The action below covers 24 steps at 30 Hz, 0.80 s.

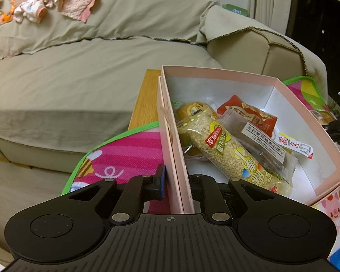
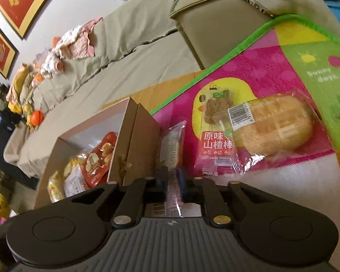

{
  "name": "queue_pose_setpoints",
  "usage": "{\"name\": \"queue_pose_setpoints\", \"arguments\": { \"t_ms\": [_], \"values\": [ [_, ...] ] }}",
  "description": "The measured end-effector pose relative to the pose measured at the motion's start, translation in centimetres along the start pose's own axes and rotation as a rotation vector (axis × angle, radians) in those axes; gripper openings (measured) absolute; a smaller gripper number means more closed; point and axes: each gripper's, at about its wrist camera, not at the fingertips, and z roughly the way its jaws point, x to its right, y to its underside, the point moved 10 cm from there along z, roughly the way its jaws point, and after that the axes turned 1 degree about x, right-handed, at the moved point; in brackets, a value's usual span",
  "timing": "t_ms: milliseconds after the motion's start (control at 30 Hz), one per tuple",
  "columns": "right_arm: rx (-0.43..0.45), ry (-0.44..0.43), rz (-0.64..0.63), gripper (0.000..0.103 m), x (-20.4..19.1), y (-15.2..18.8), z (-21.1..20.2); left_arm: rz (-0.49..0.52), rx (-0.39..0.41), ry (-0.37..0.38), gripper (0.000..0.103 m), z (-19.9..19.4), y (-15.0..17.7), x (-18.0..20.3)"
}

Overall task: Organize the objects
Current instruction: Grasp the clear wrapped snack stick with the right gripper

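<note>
Your left gripper is pinching the near side wall of the pink box, one finger outside, one inside; the box sits on the colourful mat near the desk's sofa-side edge. Inside it lie a sesame bar, a clear biscuit packet, a red snack pouch toward the far wall, and a small sachet against the right wall. Your right gripper is pressed onto a thin clear-wrapped snack, held edge-on just beside the box's outer wall; whether it touches the wall you cannot tell. On the mat beyond lie a hawthorn stick packet and a wrapped bread overlapping its right edge, both toward the desk's far corner by the sofa.
</note>
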Motion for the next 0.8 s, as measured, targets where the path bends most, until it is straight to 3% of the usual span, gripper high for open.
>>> {"name": "queue_pose_setpoints", "arguments": {
  "t_ms": [333, 500, 600, 733, 800],
  "values": [
    [-0.044, -0.027, -0.042, 0.003, -0.4, 2.8, -4.6, 0.000, 0.001, 0.000, 0.014, 0.0, 0.0, 0.0],
    [0.041, 0.145, -0.206, 0.005, 0.7, 2.8, -6.4, 0.000, 0.000, 0.000, 0.014, 0.0, 0.0, 0.0],
    [0.054, 0.164, -0.285, 0.017, 0.3, 2.4, -5.7, 0.000, -0.001, -0.001, 0.014, 0.0, 0.0, 0.0],
    [0.086, 0.185, -0.408, 0.043, -0.7, 1.7, -3.6, 0.001, -0.003, -0.001, 0.014, 0.0, 0.1, 0.0],
    [0.061, 0.171, -0.396, 0.043, -0.7, 1.5, -2.1, 0.001, -0.003, -0.001, 0.014, 0.0, 0.1, -0.1]
  ]
}}
